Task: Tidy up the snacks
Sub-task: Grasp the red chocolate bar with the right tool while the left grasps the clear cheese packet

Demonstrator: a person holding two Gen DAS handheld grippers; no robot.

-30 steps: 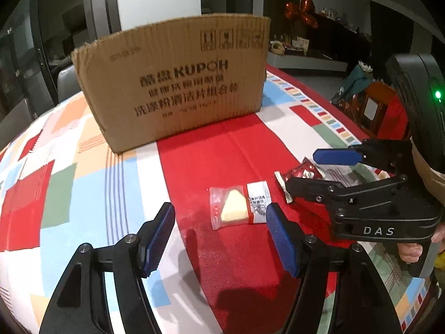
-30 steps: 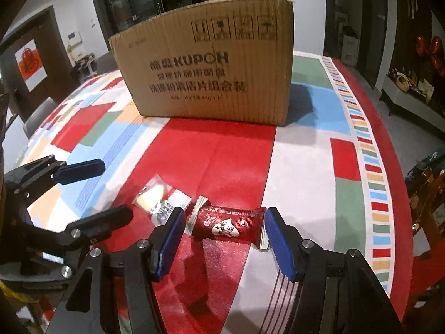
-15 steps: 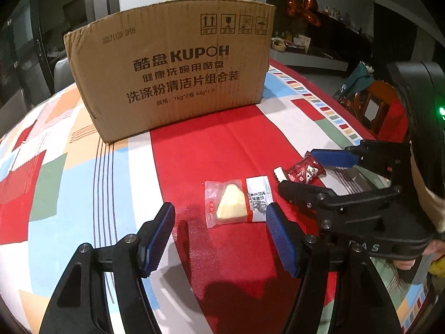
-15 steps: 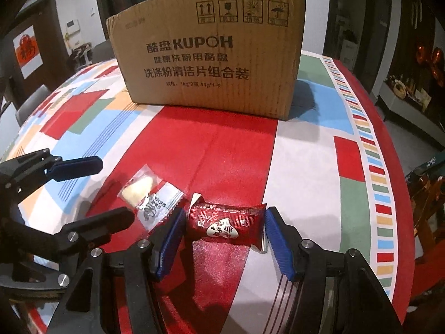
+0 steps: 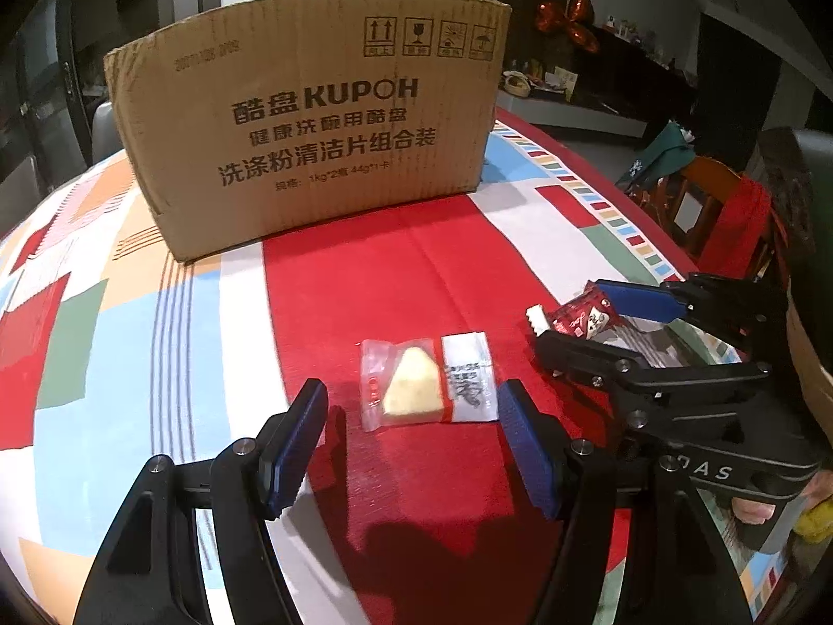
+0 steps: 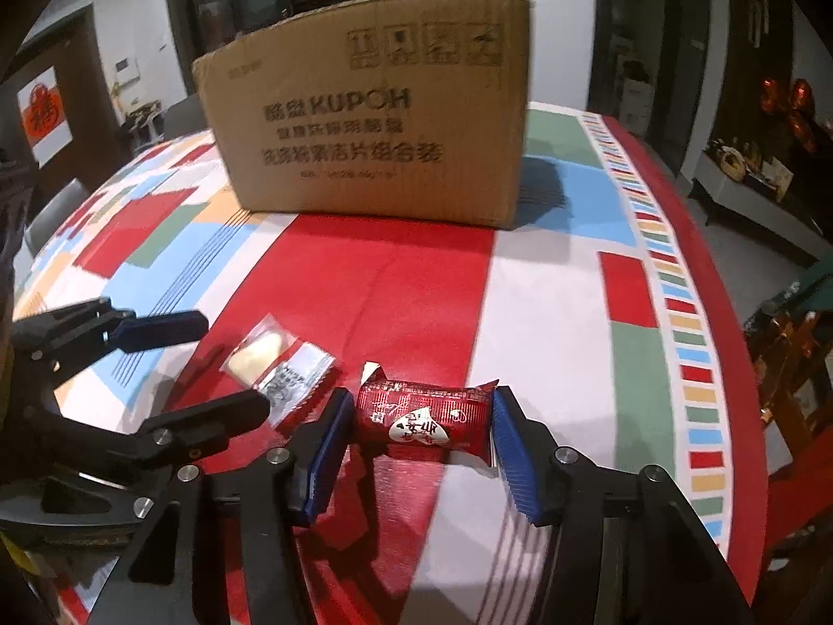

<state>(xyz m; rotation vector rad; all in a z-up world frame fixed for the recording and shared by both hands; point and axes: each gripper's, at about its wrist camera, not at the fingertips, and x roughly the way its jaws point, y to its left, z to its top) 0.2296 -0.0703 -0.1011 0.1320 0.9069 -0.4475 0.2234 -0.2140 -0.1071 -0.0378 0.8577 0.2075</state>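
Note:
A clear packet with a pale yellow wedge (image 5: 424,388) lies flat on the red band of the tablecloth. My left gripper (image 5: 411,432) is open, its blue pads either side of the packet's near edge, not touching it. A red wrapped snack (image 6: 424,416) lies between the pads of my right gripper (image 6: 416,442), which is open around it; the pads sit close to its ends. The red snack also shows in the left wrist view (image 5: 578,317), and the clear packet in the right wrist view (image 6: 278,359).
A large brown cardboard box (image 5: 312,140) printed KUPOH stands at the back of the round table (image 5: 130,338), also in the right wrist view (image 6: 375,130). Wooden chairs (image 5: 718,213) stand beyond the table's right edge.
Both grippers have moved forward and lower toward their snacks. The right gripper's pads have narrowed around the red snack. The left gripper stays wide open.

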